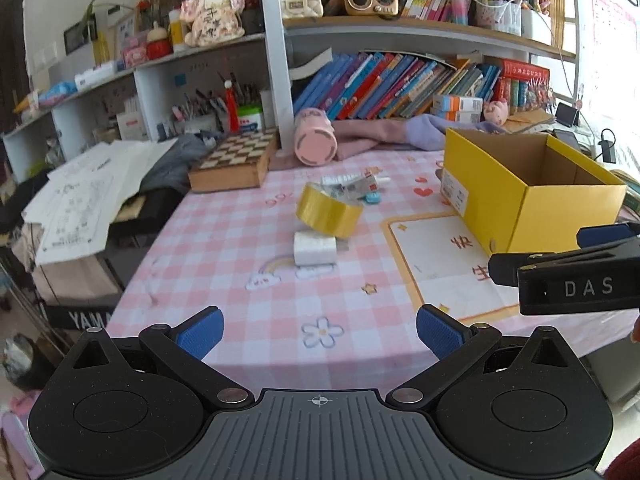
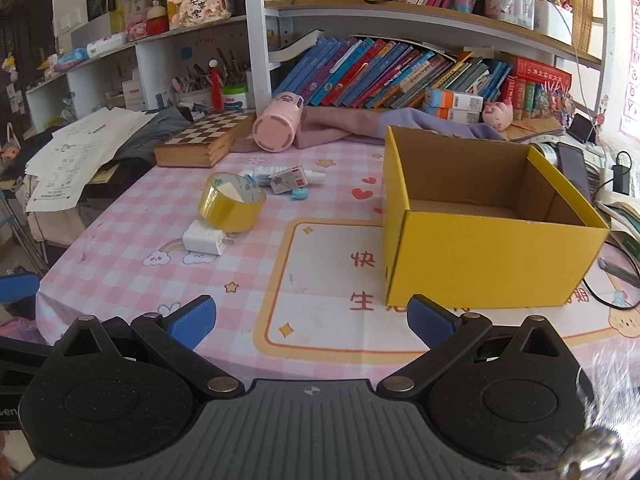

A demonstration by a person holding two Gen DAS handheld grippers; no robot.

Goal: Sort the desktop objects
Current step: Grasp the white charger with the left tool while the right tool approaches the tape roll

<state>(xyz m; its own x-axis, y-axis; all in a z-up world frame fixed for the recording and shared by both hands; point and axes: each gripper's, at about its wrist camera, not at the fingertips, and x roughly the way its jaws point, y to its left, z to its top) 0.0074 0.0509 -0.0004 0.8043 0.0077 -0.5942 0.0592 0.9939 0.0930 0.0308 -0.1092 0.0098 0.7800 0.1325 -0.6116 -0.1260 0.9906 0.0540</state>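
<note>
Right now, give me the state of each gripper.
Left gripper: open, holding nothing.
Right gripper: open, holding nothing.

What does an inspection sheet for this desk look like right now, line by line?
Surface: pink checked tablecloth, printed mat in front.
Job's things: yellow tape roll tilted, leaning on white charger; small packets behind; yellow box open, looks empty.
Clutter: chessboard box, pink cup on its side, purple cloth.
Grippers: left gripper and right gripper open, holding nothing.
Cables: black lead beside the box.
Surroundings: crowded bookshelves, paper stack.
</note>
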